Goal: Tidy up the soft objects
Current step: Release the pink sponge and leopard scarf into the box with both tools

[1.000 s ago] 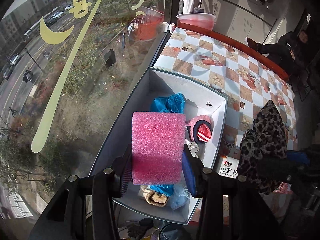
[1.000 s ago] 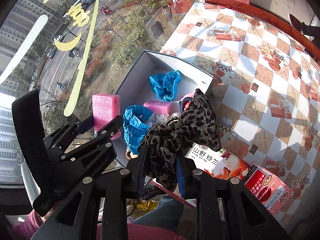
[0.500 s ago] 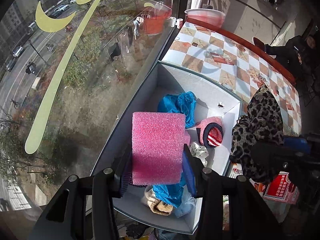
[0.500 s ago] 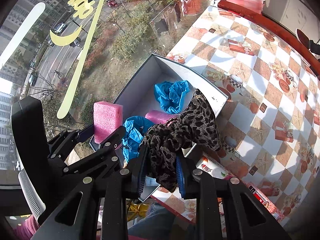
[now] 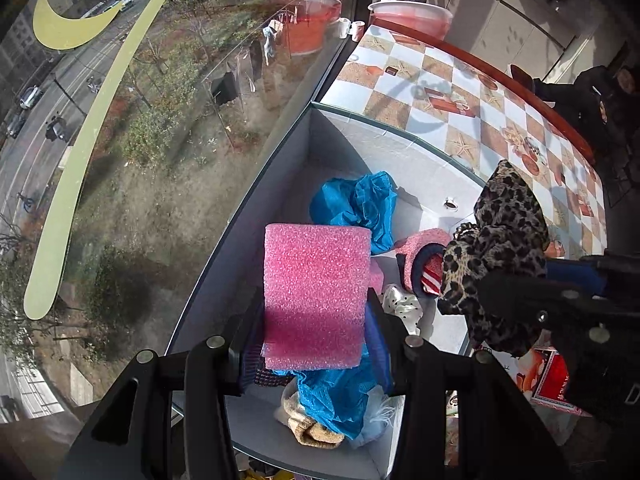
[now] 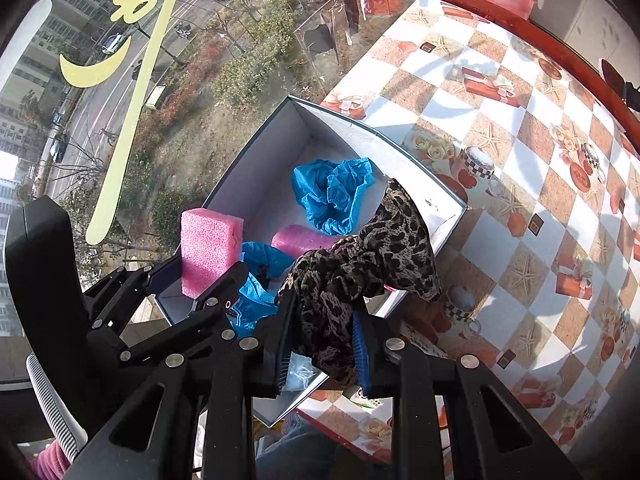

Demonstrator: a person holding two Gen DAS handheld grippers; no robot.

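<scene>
In the left wrist view, a white cardboard box (image 5: 404, 148) is seen from above, set on a checkered tablecloth (image 5: 472, 92) beside a large window. A pink foam block (image 5: 316, 296) is clamped between the two fingers of the left gripper (image 5: 316, 344) and is held above the near end of the box, not yet resting on the contents. Several soft items are already lying inside the box: a crumpled blue cloth (image 5: 356, 204) toward the far end, a pink knitted hat (image 5: 420, 256) with a dark rim near the middle, a white polka-dot piece (image 5: 402, 308), and a second blue cloth (image 5: 332, 400) over a beige knitted item (image 5: 312, 428) at the near end. At the right edge, a leopard-print cloth (image 5: 496, 248) is seen hanging from the other gripper, over the right wall of the box.

In the right wrist view, the right gripper (image 6: 322, 340) is shut tightly on the leopard-print cloth (image 6: 360, 268), which is bunched between the fingers and spills forward over the box's near right wall. The box (image 6: 340, 120) is seen beyond, with its far half mostly bare. The left gripper (image 6: 192, 280) and its foam block (image 6: 206, 248) are visible at the left, above the box's near corner.

The task is judged to be well advanced: most soft items are already boxed, and two are held over the box, still to be released. A printed carton (image 5: 548, 376) is left on the table beside the box.
</scene>
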